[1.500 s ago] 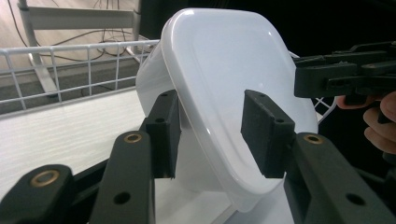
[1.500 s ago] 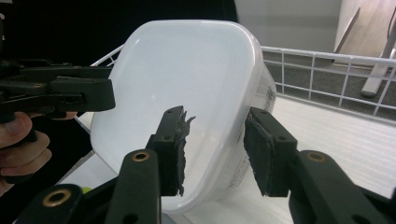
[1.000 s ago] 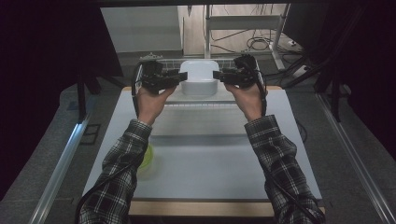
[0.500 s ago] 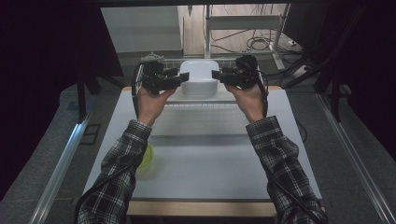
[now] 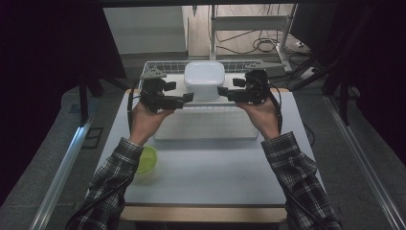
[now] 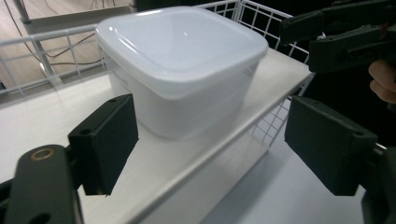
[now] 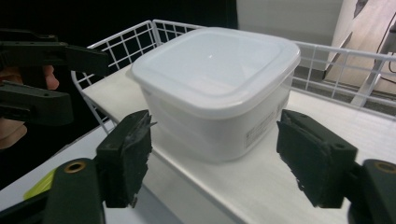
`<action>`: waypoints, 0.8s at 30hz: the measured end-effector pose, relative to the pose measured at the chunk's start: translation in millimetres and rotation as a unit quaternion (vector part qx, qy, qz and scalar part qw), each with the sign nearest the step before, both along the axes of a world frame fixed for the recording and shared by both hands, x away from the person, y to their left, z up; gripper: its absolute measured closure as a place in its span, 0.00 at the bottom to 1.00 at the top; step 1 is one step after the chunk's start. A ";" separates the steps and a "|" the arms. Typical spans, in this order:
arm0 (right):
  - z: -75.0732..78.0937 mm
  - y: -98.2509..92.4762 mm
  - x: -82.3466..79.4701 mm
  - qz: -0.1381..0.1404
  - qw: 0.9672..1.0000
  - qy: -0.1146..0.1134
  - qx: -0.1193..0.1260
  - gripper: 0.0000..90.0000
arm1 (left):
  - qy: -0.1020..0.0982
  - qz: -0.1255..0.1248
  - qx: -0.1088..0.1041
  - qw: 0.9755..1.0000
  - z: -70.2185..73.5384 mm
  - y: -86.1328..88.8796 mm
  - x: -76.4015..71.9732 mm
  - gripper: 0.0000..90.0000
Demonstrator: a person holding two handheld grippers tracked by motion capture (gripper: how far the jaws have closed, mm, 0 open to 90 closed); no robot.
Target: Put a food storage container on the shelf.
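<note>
High view, container: a white lidded container [image 5: 204,79] sits on a white shelf [image 5: 206,125] with a wire rail [image 5: 167,66], at the table's [image 5: 215,172] far end.
High view, grippers: left gripper [image 5: 187,97] and right gripper [image 5: 221,91] flank the container, each just off its side, jaws pointing inward.
High view, extras: a yellow-green cup [image 5: 146,160] stands near the left plaid sleeve [image 5: 112,182]; it is partly hidden, so its contents can't be told.
Left gripper view: jaws have just been opening and stand wide apart, the container [image 6: 182,65] beyond them, nothing gripped; the other gripper [image 6: 345,37] appears past it.
Right gripper view: jaws also just opening, released, the container [image 7: 215,84] ahead on the shelf [image 7: 261,186], untouched.
</note>
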State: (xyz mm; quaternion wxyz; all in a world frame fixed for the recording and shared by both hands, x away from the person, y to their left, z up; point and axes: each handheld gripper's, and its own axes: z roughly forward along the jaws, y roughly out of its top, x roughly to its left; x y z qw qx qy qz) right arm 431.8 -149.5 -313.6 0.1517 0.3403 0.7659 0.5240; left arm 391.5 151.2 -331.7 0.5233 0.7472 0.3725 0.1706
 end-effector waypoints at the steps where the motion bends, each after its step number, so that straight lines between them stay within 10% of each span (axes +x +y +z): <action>1: -1.1 -0.9 -2.4 0.002 1.000 0.001 0.001 0.27 | 0.001 -0.004 0.001 1.000 -1.7 1.1 -2.7 0.16; 24: -29.6 -7.2 -49.1 0.046 0.999 -0.011 -0.021 0.12 | -0.018 -0.024 0.014 0.999 -39.3 8.6 -58.7 0.06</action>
